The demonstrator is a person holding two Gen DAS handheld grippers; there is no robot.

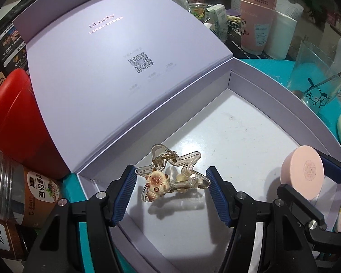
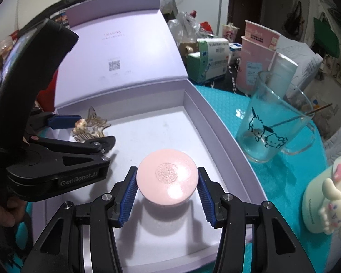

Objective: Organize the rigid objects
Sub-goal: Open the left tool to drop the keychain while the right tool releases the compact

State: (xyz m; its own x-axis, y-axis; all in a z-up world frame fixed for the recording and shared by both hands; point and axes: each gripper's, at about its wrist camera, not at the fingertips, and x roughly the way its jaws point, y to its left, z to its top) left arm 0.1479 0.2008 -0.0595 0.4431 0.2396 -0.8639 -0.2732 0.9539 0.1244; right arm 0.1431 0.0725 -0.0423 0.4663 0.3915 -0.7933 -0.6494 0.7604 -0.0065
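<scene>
A clear star-shaped hair clip (image 1: 170,177) with a small bear charm sits between the blue pads of my left gripper (image 1: 171,190), which is shut on it. It hangs just above the white floor of the open lavender box (image 1: 284,107) and casts a shadow there. My right gripper (image 2: 168,194) is shut on a round pink jar (image 2: 167,178), held over the box floor nearer the right wall. In the right wrist view, the left gripper (image 2: 88,132) with the clip (image 2: 91,122) is at the box's left side. The pink jar (image 1: 302,173) also shows at the right of the left wrist view.
The box lid (image 1: 102,68) stands open at the back. A red container (image 1: 11,118) and a brown-labelled jar (image 1: 22,195) sit left of the box. On the teal mat (image 2: 227,104) to the right stand a cartoon glass mug (image 2: 272,125), pink paper cups (image 2: 254,52) and a pale green figure case (image 2: 325,198).
</scene>
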